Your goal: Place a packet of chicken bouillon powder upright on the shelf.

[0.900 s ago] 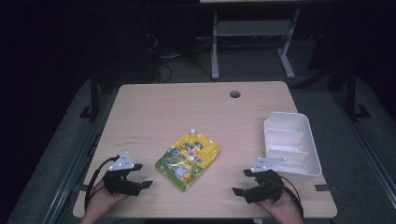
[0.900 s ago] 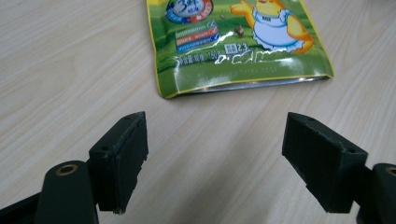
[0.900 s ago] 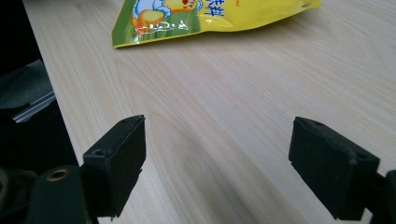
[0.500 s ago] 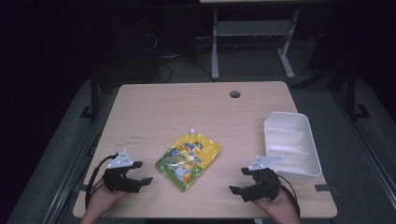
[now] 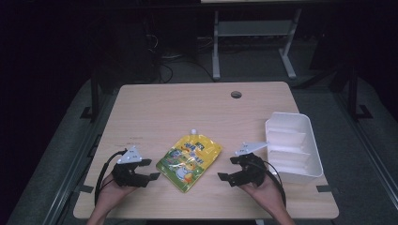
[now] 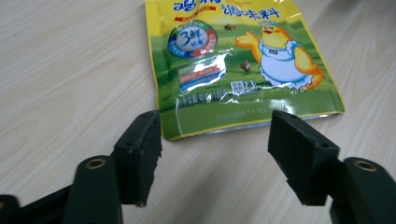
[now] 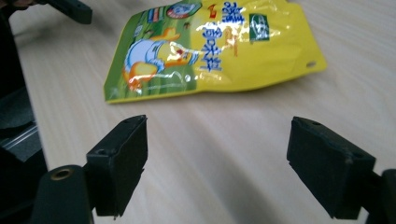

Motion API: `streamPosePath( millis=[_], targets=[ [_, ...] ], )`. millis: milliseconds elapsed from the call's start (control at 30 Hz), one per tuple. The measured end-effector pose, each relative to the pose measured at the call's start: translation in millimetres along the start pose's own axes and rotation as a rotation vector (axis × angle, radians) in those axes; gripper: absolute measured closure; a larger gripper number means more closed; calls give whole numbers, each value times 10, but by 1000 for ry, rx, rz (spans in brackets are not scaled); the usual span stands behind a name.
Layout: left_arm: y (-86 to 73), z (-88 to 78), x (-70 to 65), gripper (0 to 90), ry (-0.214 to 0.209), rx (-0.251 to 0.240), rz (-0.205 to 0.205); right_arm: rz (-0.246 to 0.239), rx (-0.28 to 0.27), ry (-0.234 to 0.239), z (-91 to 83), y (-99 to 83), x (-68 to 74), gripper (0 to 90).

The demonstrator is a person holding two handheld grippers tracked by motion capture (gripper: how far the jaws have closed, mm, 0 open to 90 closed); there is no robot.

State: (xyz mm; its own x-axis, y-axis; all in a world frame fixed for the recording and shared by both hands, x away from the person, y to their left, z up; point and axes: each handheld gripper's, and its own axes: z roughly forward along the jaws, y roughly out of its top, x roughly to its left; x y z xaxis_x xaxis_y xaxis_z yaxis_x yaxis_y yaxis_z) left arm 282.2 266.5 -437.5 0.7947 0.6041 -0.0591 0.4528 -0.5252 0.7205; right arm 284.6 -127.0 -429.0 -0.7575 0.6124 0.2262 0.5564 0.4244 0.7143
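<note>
High view: yellow-green spouted pouch [image 5: 189, 161] lies flat on the wooden table [image 5: 187, 108], near the front edge, lying at a slant with the white cap toward the far side. Left gripper [image 5: 149, 169] sits just beside the pouch's lower-left edge, jaws spread wide, nothing between them. Right gripper [image 5: 227, 169] is near the pouch's right side with bare table between, jaws also wide apart and empty.

Left gripper view: pouch bottom edge [image 6: 243, 70] lies just ahead of the jaw tips, not touching. Right gripper view: pouch [image 7: 219, 46] farther off, clear tabletop in front of the jaws; a black bit at top left is probably the other gripper's jaw, too cropped to be sure.

Nothing lies between either gripper and the pouch.

White plastic tray [image 5: 307, 166] sits at the table's right edge, just beside the right hand [image 5: 265, 190]; divided into compartments, looks empty. Round cable hole [image 5: 236, 94] toward the far edge. Metal stand [image 5: 253, 33] on the floor behind the table.
</note>
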Motion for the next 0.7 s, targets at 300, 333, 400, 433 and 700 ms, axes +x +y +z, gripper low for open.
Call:
streamPosePath(
  millis=[300, 333, 400, 433, 700],
  targets=[
    [97, 65, 50, 430, -9, 22, -11, 7, 29, -40, 240, 305, -53, 221],
    [127, 81, 70, 436, -17, 28, -16, 6, 31, -48, 260, 333, -60, 225],
    [176, 105, 79, 464, -22, 30, -12, 15, 41, -67, 321, 421, -109, 225],
    [204, 120, 81, 482, -20, 32, -4, 25, 45, -68, 341, 448, -132, 226],
    [261, 276, 73, 608, -26, 43, 24, 88, 80, -82, 572, 607, -373, 268]
  ],
)
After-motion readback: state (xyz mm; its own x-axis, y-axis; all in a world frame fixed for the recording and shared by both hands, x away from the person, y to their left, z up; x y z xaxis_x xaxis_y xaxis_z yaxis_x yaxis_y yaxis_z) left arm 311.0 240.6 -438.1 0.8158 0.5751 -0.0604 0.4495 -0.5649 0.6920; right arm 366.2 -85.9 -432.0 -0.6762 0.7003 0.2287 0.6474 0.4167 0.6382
